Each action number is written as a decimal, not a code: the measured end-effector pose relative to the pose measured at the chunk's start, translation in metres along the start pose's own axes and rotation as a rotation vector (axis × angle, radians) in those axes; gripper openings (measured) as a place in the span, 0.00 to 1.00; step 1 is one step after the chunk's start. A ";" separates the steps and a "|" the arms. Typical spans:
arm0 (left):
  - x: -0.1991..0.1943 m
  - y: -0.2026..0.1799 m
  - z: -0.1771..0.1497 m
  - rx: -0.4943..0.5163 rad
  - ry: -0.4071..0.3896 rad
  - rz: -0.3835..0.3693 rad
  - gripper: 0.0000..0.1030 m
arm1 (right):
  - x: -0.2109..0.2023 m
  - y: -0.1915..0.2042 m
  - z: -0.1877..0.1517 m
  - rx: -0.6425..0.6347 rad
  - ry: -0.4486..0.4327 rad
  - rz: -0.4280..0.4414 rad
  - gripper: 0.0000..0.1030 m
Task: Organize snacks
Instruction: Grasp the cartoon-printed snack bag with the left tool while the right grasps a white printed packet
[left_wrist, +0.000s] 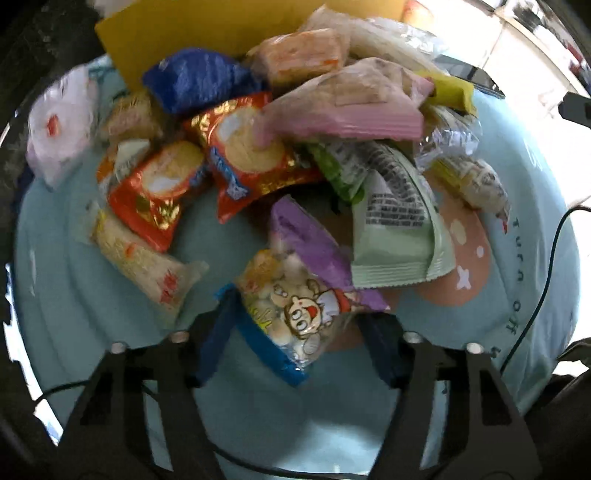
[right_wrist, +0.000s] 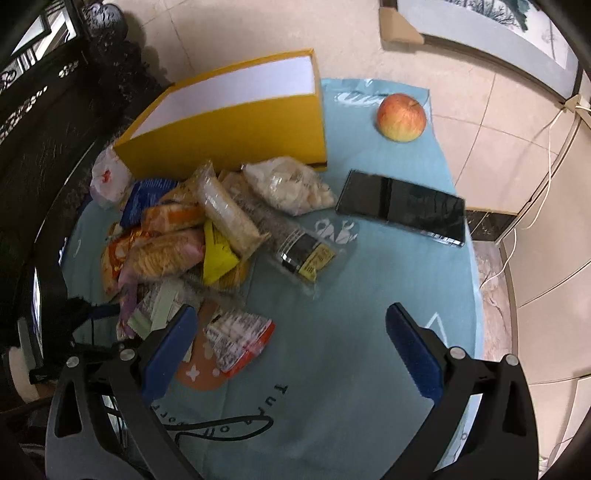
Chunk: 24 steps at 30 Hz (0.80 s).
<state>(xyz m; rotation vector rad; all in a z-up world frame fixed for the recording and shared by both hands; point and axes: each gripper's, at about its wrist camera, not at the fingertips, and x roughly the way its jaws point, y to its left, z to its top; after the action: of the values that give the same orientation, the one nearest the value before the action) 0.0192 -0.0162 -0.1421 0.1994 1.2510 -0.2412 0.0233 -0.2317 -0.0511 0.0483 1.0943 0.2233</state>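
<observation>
- The left gripper (left_wrist: 295, 332), its jaws half-closed, is bracketing a cartoon-printed snack bag (left_wrist: 295, 314) at the pile's near edge; whether its pads are pressing the bag is unclear.
- The right gripper (right_wrist: 291, 350) is hanging wide and empty over the blue cloth (right_wrist: 351, 369).
- The yellow box (right_wrist: 236, 122) is standing open at the far side, likely for sorting.

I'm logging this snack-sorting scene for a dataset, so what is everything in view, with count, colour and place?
snack packets: a pile, too overlapped to count; red, blue, pink, purple, green, yellow and clear; on the cloth in front of the box.
cartoon snack bag: one, clear with a blue edge, between the left gripper's fingers.
box: one, yellow outside and white inside, behind the pile.
apple: one, red and yellow, on the cloth right of the box.
phone: one, black, lying flat on the cloth right of the pile.
cloth: one, light blue with dark lettering, covering the table.
left gripper: black with blue pads, jaws around the cartoon bag.
right gripper: black with blue pads, open, empty, above the cloth.
</observation>
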 end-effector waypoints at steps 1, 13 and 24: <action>-0.002 0.002 0.001 -0.012 0.001 0.003 0.49 | 0.004 0.003 -0.002 -0.009 0.016 0.002 0.99; -0.008 0.043 -0.002 -0.196 0.009 -0.113 0.34 | 0.073 0.085 -0.033 -0.528 0.064 -0.110 0.90; -0.033 0.053 -0.004 -0.286 -0.015 -0.185 0.29 | 0.055 0.048 -0.007 -0.275 0.197 0.113 0.46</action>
<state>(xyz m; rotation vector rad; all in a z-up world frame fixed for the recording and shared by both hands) 0.0207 0.0379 -0.1113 -0.1651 1.2744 -0.2193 0.0333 -0.1740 -0.0950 -0.1608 1.2487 0.4864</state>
